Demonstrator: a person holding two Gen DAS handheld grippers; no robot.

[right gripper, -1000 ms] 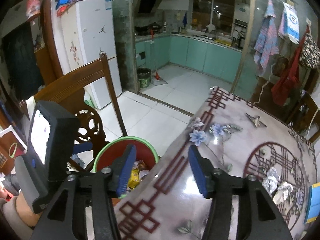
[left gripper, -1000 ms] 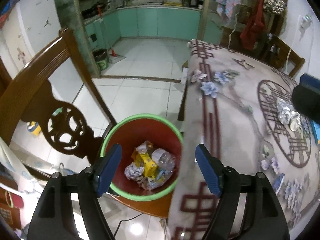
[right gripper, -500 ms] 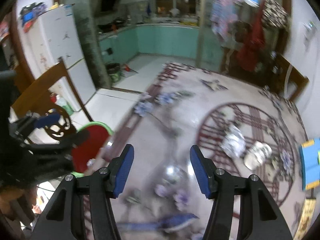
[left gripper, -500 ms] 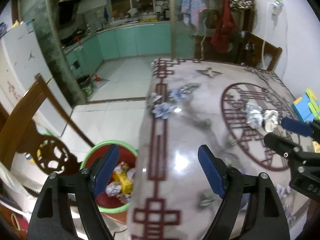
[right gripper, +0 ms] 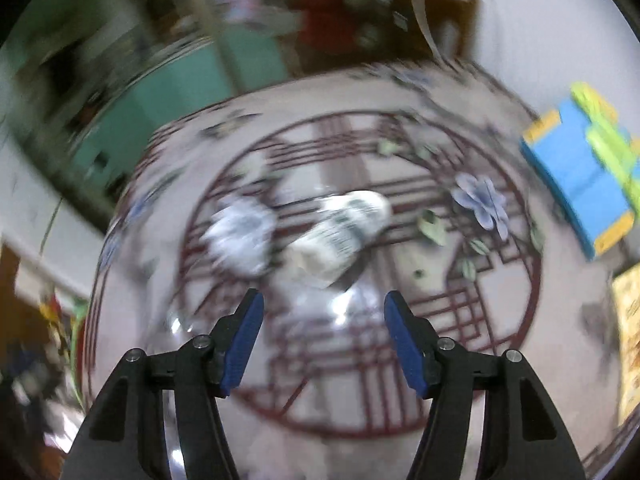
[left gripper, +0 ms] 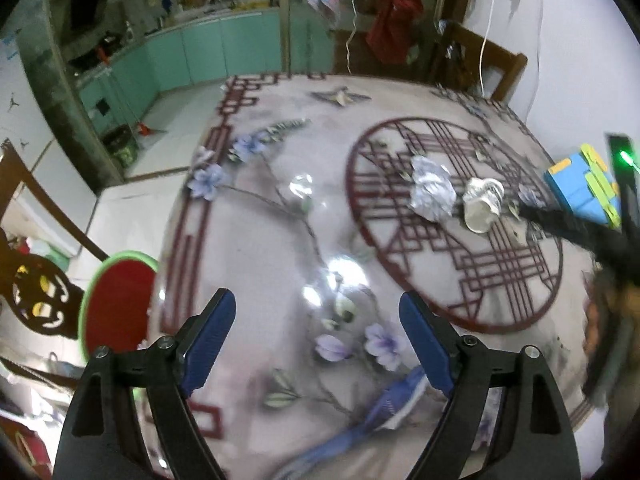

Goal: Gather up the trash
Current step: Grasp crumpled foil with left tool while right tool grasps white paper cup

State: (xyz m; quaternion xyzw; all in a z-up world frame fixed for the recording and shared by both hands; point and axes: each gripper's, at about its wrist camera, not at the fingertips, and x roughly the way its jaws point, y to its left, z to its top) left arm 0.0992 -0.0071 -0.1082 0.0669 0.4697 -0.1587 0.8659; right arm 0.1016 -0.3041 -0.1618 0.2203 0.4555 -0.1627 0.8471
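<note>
We hold the left gripper point(left gripper: 316, 334) over the table point(left gripper: 256, 240), its jaws spread wide, just opened further, with nothing between them. The right gripper point(right gripper: 322, 338) hangs near the crushed paper cup point(right gripper: 340, 236), jaws apart and empty, also just widened. A crumpled paper ball point(right gripper: 242, 238) lies just left of the cup, and the red bin point(left gripper: 118, 304) stands off the table's left edge.
</note>
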